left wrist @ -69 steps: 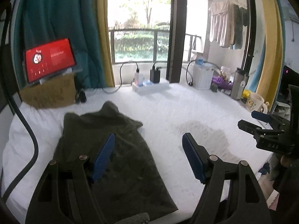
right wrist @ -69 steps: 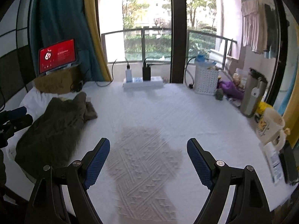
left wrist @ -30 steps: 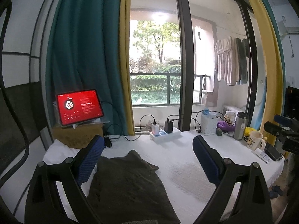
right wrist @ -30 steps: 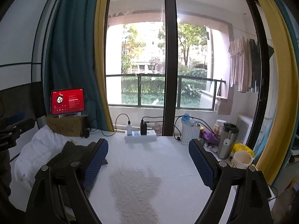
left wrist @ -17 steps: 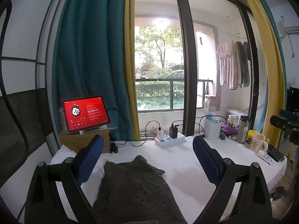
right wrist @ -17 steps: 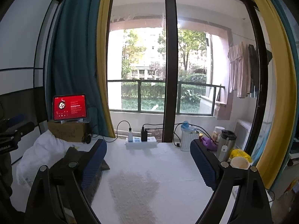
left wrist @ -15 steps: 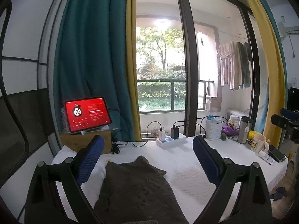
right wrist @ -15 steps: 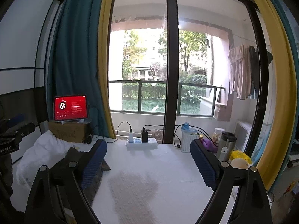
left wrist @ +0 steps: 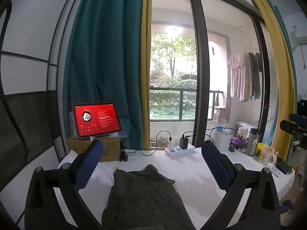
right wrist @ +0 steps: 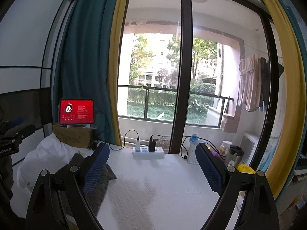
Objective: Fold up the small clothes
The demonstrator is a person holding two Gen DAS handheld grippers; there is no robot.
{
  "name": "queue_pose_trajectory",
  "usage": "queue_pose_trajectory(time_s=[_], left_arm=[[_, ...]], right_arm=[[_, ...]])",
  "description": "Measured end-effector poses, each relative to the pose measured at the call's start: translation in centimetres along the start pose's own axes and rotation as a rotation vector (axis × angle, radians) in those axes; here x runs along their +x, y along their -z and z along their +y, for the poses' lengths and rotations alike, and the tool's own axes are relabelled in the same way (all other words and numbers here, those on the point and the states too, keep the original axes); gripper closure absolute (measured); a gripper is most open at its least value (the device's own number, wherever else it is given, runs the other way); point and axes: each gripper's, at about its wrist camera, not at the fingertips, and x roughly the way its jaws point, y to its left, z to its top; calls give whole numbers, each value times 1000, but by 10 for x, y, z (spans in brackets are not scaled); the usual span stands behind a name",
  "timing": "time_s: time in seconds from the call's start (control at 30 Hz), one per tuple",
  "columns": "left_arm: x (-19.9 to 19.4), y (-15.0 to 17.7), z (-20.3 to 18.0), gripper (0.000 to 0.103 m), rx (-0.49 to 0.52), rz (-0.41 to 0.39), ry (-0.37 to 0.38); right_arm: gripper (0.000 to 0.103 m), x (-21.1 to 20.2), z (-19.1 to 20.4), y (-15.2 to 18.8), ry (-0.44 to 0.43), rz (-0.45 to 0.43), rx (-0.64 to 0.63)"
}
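Note:
A dark olive folded garment [left wrist: 145,197] lies on the white cloth-covered table [left wrist: 193,180], on its left part. My left gripper [left wrist: 151,164] is open and empty, held up and back from the table with the garment below and between its fingers. My right gripper [right wrist: 152,165] is open and empty, raised well above the table. In the right wrist view the garment [right wrist: 98,185] lies at the lower left, partly hidden behind my left finger. Each gripper shows at the edge of the other's view.
A red-screened tablet [left wrist: 96,119] stands on a cardboard box [left wrist: 107,147] at the back left. A white power strip [left wrist: 179,150] with chargers sits at the back centre. A white basket [right wrist: 193,154], a thermos [left wrist: 253,140], a mug [left wrist: 267,155] and a phone [left wrist: 284,167] stand at the right.
Both grippers have risen and pulled back from the table and tilted up toward the window. The garment stays folded at the left. Both grippers stay open.

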Motion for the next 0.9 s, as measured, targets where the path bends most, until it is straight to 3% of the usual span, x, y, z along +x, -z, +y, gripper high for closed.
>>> queue_pose_trajectory(time_s=[0.9], left_arm=[[-2,1,-7,2,9,7,11]], right_arm=[[10,-4,-1,1,-16,9,3]])
